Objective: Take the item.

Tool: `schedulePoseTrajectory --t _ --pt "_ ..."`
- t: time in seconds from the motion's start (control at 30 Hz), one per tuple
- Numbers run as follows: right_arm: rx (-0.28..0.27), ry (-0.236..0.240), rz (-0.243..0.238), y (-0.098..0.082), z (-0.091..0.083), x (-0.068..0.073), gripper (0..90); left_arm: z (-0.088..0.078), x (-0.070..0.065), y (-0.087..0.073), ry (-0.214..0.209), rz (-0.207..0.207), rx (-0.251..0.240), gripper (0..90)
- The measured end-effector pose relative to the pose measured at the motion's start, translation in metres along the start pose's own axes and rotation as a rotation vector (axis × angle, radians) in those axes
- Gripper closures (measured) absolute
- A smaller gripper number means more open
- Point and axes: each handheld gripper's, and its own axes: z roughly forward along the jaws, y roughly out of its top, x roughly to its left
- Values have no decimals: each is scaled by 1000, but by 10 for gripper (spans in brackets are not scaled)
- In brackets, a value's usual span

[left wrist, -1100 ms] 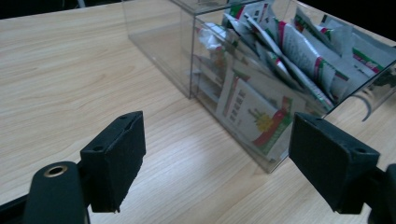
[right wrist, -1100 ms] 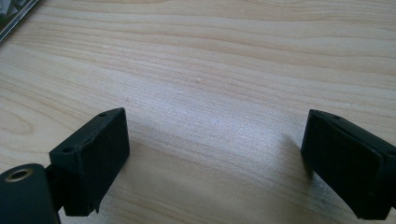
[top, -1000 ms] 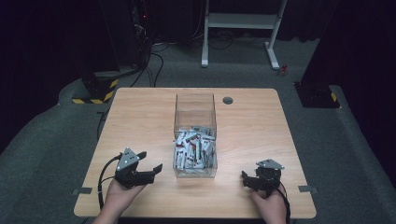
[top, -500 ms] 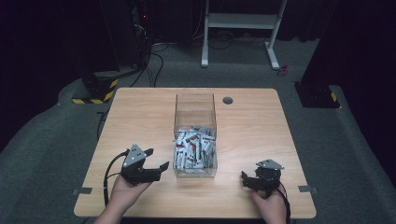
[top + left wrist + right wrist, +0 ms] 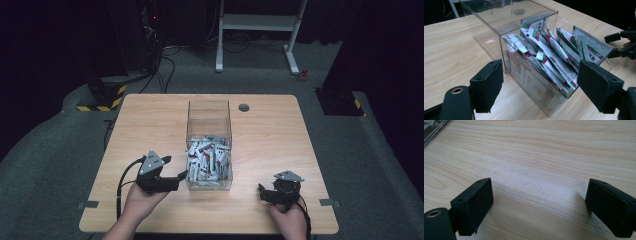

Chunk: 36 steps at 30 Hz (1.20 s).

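A: High view first: the clear box (image 5: 209, 145) stands mid-surface, its near half stuffed with white packets (image 5: 207, 160). The left claw (image 5: 175, 179) sits at the box's 8 o'clock, tips nearly at its near-left corner, jaws spread. The right claw (image 5: 264, 194) rests at about 4 o'clock, well apart from the box, jaws also apart.

B: And the wooden surface (image 5: 270, 135) around them?

A: Bare, save a small dark round fitting (image 5: 244, 107) at the box's 1 o'clock.

B: Left gripper view?

A: The wide-open left claw (image 5: 541, 87) frames the box's near corner (image 5: 529, 65). The packets (image 5: 554, 57) lean upright and packed together, tops about level with the rim. I'd judge them light, thin, floppy and slick; best pinched by a top edge from above. The box's stiff, smooth walls block any sideways reach, and one packet may drag its neighbours along. The other claw (image 5: 621, 45) shows at 3 o'clock beyond the box.

B: Right gripper view?

A: The right claw (image 5: 536, 207) gapes over bare wood (image 5: 536, 157), holding nothing; a sliver of the box (image 5: 432, 128) shows at 10 o'clock.
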Motion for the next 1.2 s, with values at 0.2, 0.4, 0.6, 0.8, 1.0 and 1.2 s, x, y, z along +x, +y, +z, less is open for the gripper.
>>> schedulePoseTrajectory --t 0.2,0.4,0.6,0.8,1.0,1.2 --pt "-1 0 -3 0 0 0 77 6 -4 5 -10 9 1 221" --pt "0 0 -2 0 0 0 77 11 -6 10 -22 10 3 225" --pt "0 1 -3 0 0 0 77 15 -8 15 -29 13 5 227" --pt "0 2 -4 0 0 0 77 19 -11 20 -39 20 10 231" --pt "0 2 -4 0 0 0 77 25 -14 23 -49 25 25 237" --pt "-1 3 -6 0 0 0 77 31 -15 26 -55 35 39 242"
